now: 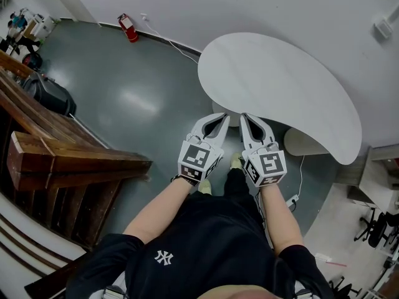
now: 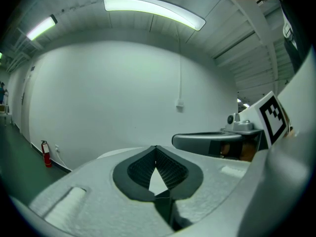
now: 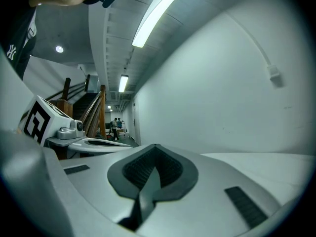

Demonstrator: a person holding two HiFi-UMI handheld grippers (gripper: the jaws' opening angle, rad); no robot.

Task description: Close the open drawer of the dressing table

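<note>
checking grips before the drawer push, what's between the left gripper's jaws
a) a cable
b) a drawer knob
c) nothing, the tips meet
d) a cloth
c: in the left gripper view the left gripper has its jaw tips touching, and nothing is clamped in the small gap behind them.

The table top [image 1: 280,86] looks smooth, matt white, faintly grained. Left of the table, the floor [image 1: 137,98] is glossy grey and the stairs [image 1: 62,161] are dark brown wood. Near the table, the left gripper [image 1: 219,120] and right gripper [image 1: 247,120] are matt white plastic, with ribbed black pads [image 2: 170,169]. The shirt [image 1: 206,242] is black cloth.
</note>
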